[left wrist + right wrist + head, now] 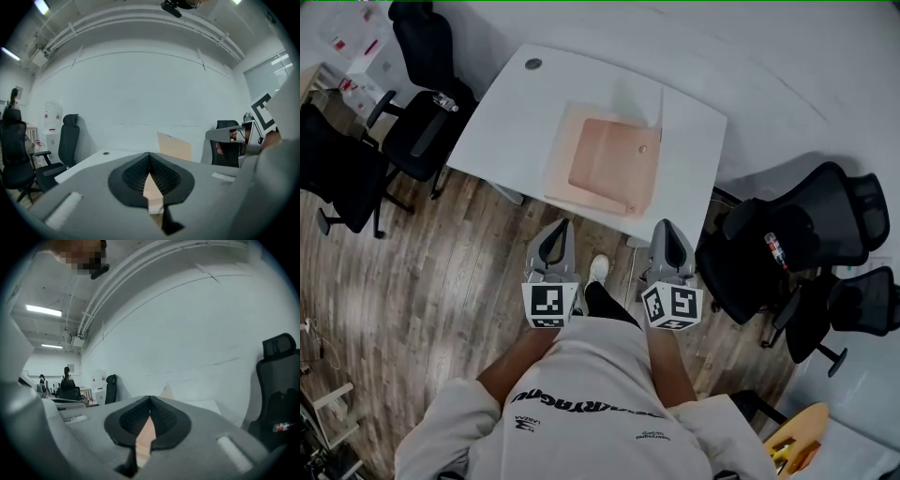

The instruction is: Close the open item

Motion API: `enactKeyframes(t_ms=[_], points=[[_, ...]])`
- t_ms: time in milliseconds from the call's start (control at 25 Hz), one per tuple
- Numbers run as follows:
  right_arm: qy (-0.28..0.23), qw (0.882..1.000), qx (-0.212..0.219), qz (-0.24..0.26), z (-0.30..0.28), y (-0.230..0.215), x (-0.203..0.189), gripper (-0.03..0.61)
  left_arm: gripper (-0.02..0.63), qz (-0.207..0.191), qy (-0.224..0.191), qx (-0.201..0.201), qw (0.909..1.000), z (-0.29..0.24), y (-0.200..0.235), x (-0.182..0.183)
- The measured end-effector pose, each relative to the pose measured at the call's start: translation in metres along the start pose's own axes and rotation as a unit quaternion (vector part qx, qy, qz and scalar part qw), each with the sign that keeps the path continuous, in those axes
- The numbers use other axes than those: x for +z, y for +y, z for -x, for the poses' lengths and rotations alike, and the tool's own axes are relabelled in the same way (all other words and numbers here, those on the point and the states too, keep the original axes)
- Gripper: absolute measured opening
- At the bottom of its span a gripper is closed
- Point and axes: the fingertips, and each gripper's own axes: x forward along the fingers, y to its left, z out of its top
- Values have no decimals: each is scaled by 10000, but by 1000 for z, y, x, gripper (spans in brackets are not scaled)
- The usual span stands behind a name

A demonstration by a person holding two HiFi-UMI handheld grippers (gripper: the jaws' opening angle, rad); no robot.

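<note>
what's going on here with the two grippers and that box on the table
A person stands in front of a white table with a hand-held gripper in each hand. The left hand-held gripper and the right hand-held gripper are both held close to the body, short of the table, jaws together with nothing in them. A flat cardboard box lies open on the table with its lid standing up. Neither gripper touches it, so closing has not begun.
</note>
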Motion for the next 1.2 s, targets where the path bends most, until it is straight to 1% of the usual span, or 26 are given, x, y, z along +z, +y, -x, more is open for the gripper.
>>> enactKeyframes(t_ms=[160,280,440,760,960,1200], points=[[0,10000,29,-43,-21,-15,6,0,-5,-95,-17,58,9999,-25,1,8],[35,9999,87,-84,-38,-26,6,0,-5,-95,31,58,9999,-44,-3,9],[166,9997,117,-148,-58,-43,0,0,-5,-146,68,86,9998,-66,-7,9],[413,9984,318,-234,-94,-58,-13,0,-5,-216,194,165,9994,-102,-6,6],[558,9970,453,-298,-110,-68,-21,0,-5,-260,260,233,9991,-119,-10,6],[732,9952,579,-305,-126,-73,-31,0,-5,-266,363,356,9984,-126,-6,0]])
